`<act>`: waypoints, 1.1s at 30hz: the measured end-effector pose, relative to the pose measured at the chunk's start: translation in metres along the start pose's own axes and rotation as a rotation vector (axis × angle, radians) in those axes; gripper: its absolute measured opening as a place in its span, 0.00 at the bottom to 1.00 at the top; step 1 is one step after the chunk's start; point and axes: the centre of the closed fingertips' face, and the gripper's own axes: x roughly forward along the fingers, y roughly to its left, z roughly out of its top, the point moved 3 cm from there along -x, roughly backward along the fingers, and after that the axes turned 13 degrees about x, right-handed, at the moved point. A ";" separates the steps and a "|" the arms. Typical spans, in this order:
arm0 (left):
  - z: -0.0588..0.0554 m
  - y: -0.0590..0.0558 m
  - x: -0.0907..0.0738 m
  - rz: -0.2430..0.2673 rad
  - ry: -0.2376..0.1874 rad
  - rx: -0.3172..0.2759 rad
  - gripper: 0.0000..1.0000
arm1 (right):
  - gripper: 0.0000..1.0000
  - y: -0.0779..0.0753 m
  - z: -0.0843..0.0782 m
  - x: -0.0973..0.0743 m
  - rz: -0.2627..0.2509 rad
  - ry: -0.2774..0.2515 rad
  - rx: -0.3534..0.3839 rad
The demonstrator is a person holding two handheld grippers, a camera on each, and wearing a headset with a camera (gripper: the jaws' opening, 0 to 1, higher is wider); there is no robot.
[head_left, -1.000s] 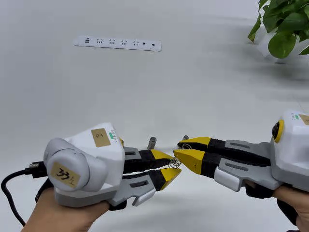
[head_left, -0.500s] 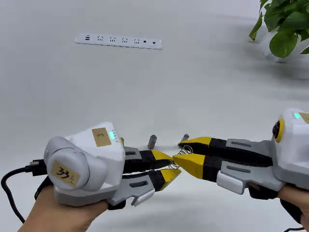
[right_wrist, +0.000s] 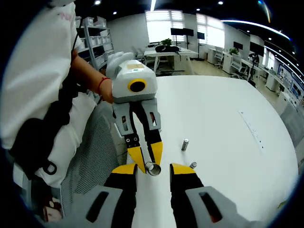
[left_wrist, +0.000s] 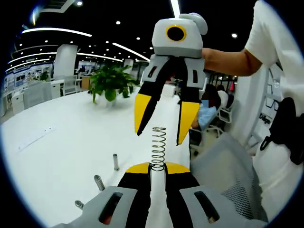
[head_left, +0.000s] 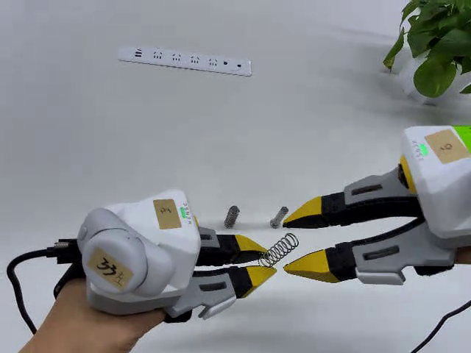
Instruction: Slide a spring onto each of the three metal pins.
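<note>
We held the left gripper (head_left: 270, 262) with jaws clamped on one end of a spring (head_left: 280, 249), which jutted past its tips. Facing the left gripper, the right gripper (head_left: 284, 245) had its jaws gaping wide either side of the spring's free end. Upright metal pins (head_left: 232, 216) stood just beyond the left gripper.

White worktop (head_left: 147, 132) carries a power strip (head_left: 184, 61) and potted plant (head_left: 434, 44) — open office beyond, dark ceiling with strip lights (left_wrist: 57, 32), bright windows (right_wrist: 161, 23).
</note>
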 end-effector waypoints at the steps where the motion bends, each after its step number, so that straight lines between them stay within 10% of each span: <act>1: 0.000 0.000 0.000 -0.001 -0.001 0.001 0.10 | 0.27 0.000 0.001 0.001 0.013 0.018 -0.015; 14: -0.003 0.001 -0.004 -0.004 -0.008 0.008 0.10 | 0.19 0.002 0.001 0.013 0.126 0.205 -0.144; 33: -0.003 0.003 -0.002 -0.013 -0.019 0.000 0.11 | 0.12 0.003 0.001 0.014 0.130 0.238 -0.151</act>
